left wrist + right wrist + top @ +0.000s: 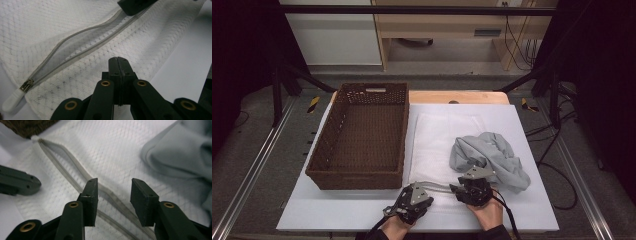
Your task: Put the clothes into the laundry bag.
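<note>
No readable text or labels

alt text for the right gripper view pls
The right tool hangs with its jaws apart over the open zipper of a white mesh laundry bag. A crumpled grey garment lies at upper right; the left tool enters at left.
</note>
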The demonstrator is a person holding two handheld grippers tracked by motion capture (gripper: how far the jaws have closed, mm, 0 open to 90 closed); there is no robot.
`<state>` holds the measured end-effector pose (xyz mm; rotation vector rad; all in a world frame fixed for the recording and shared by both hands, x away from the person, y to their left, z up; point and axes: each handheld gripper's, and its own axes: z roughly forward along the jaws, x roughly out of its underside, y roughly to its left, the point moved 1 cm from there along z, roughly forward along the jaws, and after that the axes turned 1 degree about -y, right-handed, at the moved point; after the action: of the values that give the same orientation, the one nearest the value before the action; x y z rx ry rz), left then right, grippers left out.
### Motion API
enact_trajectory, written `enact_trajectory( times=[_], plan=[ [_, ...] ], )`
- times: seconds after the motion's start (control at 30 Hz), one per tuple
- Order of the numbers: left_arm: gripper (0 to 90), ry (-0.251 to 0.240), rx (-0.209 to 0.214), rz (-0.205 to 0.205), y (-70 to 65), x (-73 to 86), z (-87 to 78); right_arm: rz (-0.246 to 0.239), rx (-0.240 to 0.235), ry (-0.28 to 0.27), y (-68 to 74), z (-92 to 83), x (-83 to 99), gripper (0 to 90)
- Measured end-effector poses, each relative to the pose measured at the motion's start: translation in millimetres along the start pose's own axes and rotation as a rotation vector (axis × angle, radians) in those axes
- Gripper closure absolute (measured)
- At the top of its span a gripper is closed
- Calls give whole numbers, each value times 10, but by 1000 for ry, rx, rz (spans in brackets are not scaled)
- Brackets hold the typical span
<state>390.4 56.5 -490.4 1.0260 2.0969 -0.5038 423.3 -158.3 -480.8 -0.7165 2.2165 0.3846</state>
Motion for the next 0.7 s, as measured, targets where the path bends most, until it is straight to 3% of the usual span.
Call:
enact_trajectory(
  times=[0.07,0.2,0.3,0.47,0.57,0.7],
  plan=[
    [892,1,-1,1,-2,0,0,0,14,19,-2,34,53,632],
    [892,0,1,-2,3,-2,3,-8,49,6,-35,43,58,710],
    [891,2,0,-1,0,-3,2,-11,75,-15,-46,102,43,720],
    [885,2,4,-6,3,-7,3,-15,101,-12,-32,134,10,883],
    [865,0,7,-5,8,-26,-9,21,81,-14,-60,102,-10,888],
    [809,-41,-20,13,49,-156,-130,6,72,-80,-73,-57,-78,887]
  ],
)
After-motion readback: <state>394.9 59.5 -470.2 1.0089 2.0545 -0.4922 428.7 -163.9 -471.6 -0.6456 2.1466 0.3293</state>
